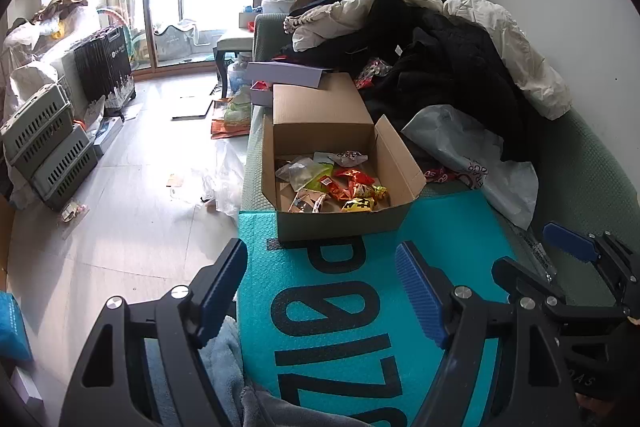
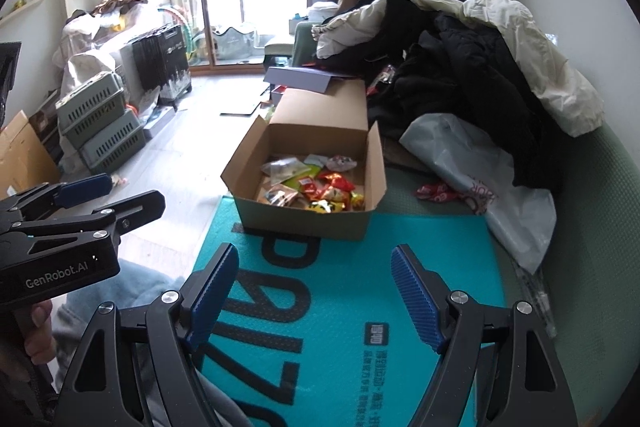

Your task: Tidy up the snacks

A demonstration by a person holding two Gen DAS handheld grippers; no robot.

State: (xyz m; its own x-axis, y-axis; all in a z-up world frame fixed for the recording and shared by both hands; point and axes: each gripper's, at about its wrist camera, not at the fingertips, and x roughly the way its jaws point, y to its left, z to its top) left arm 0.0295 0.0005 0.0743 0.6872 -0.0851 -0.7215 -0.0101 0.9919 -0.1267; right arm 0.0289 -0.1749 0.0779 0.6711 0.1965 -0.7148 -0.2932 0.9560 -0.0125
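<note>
Well along, by the look of it: most snack packets (image 1: 340, 183) already gathered in the open cardboard box (image 2: 304, 223), which sits on the far end of a teal padded mailer (image 2: 352, 287) on the green sofa (image 2: 592, 227). Left over, as far as can be seen: a red packet (image 2: 434, 193) lying loose on the sofa right of the box, just beside a grey plastic bag (image 2: 480, 167), and another red-and-white packet (image 1: 374, 69) tucked among the clothes pile (image 1: 440, 47) behind. Left gripper (image 1: 320, 291) with jaws apart, holding nothing, hovering over the mailer; right gripper (image 2: 316, 291) likewise spread and empty. Readable: "GenRobot.AI" on the left gripper's body, large black characters on the mailer, apparently upside down, only partly legible, and small print too fine to read.
</note>
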